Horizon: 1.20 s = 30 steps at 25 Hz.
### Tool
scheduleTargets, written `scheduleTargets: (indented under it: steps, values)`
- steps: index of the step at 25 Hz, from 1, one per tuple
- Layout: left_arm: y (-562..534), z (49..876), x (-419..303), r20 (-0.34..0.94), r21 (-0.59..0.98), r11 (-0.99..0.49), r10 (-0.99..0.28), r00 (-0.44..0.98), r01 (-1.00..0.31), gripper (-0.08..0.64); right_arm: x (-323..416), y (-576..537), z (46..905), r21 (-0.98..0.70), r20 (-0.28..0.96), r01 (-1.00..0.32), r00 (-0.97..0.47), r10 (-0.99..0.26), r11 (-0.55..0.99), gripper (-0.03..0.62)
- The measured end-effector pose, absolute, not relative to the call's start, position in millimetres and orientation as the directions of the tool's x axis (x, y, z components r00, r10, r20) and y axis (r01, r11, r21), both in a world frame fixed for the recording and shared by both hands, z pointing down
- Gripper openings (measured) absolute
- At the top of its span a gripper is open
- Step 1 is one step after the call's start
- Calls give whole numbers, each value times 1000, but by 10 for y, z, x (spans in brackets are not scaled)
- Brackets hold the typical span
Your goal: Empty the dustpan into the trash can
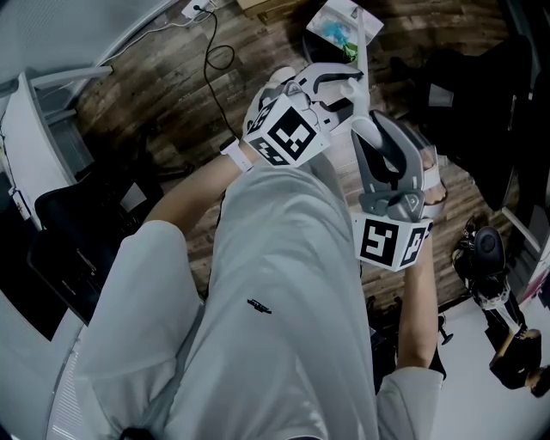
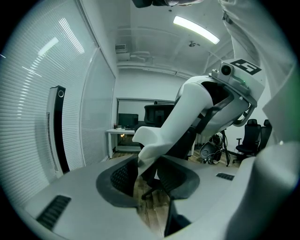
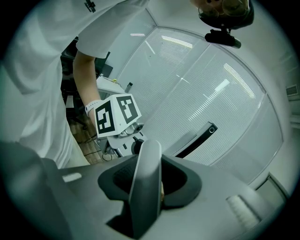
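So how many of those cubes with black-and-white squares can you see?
2. One cube is near the top middle of the head view; the other is lower, to its right. None seems hidden.

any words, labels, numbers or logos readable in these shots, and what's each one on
No text can be read in any view.
Left cube: black-and-white square pattern only, no letters or digits.
Right cube: the same kind of pattern, no letters or digits.
Shirt: one small dark mark, too small to read.
Packet at the top of the head view: white and blue, any print too blurred to read.
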<state>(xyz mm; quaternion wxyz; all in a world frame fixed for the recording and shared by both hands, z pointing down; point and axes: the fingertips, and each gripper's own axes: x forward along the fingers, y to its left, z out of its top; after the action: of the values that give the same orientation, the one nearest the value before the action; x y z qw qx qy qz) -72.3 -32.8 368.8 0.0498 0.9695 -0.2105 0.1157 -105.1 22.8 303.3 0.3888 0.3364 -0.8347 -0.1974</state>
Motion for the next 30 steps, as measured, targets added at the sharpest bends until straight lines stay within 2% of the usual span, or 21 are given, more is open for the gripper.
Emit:
scheduleTargets:
  steps: [30]
  values:
    - [-302, 3500, -888, 217, 11, -895, -434, 874, -447, 130, -1208, 290, 2880, 638, 495, -370, -476, -727, 676, 130]
